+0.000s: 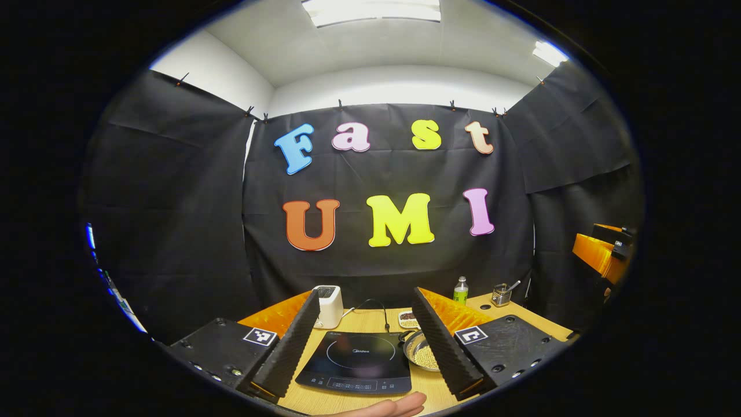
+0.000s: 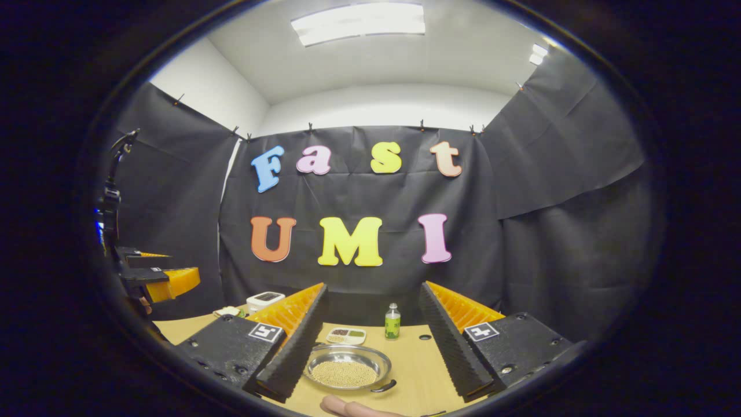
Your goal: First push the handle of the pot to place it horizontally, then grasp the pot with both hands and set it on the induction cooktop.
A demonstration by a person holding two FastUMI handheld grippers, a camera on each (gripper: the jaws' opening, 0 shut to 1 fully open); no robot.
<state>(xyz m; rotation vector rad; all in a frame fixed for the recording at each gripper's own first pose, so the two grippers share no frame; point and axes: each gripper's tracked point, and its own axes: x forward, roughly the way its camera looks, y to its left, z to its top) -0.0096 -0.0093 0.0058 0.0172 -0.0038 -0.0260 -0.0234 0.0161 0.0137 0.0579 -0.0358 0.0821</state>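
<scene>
Pot [image 2: 347, 367]: shallow, round, shiny metal, filled with small pale beads, resting on the light wood-grain bench [image 2: 417, 359]; short dark handle [image 2: 384, 386] at about 4 o'clock of the rim in the right gripper view. In the left gripper view, same pot [image 1: 421, 350] just beside the right edge of the induction cooktop [image 1: 356, 362], at its 3 o'clock, partly hidden behind a finger. Cooktop flat, glossy black glass, a thin ring marked on top and a strip of controls along the near edge; lying flat on the bench.

Left hand-held gripper [image 1: 363, 339] wide open, holding nothing, ribbed fingers spread either side of the cooktop, above the bench. Right hand-held gripper [image 2: 370, 347] likewise wide open and empty, fingers flanking the pot without touching it. Square printed markers on both grippers' flat bodies.

Behind, toward 12 o'clock: a white boxy appliance [image 1: 328, 306] with a dark cord, a small rectangular tray [image 2: 346, 335] with divided contents, a small bottle [image 2: 392, 322] with a green label, a metal mesh cup [image 1: 501, 295] holding utensils. Part of a bare hand [image 1: 399, 405] at 6 o'clock of the left gripper view.

Booth walled in creased black cloth clipped along the top; white walls and ceiling above, bright panel lights.
</scene>
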